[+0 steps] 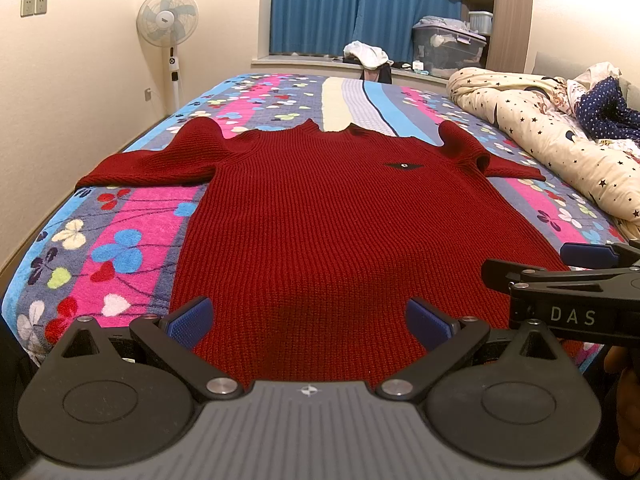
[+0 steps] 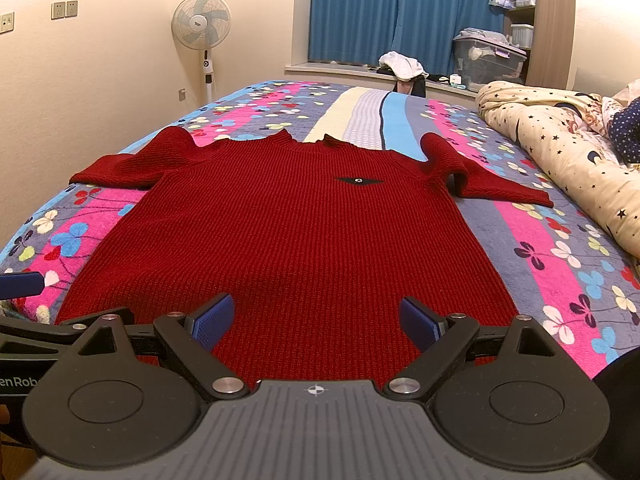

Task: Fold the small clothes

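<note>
A red knit sweater (image 1: pixel 320 216) lies flat, front up, across the middle of the frame on a bed (image 1: pixel 132 216) with a flowered, striped cover. Its collar points to the top of the frame and its hem runs along the bottom, right at the near bed edge. Both short sleeves spread outward; the one at upper right is bunched and folded over on itself, the one at upper left lies flatter.

The left hand-held gripper (image 1: pixel 308 320) sits low at the hem with its blue pads spread wide, holding nothing. The right hand-held gripper (image 2: pixel 316 320) is likewise spread apart and empty over the hem; in the left wrist view it shows at the lower right edge.

Bare cover shows on both sides of the sweater. A rolled star-print quilt (image 1: pixel 560 136) crowds the right edge of the bed, close to the folded sleeve. A standing fan (image 1: pixel 168 20) is at upper left by the wall.
</note>
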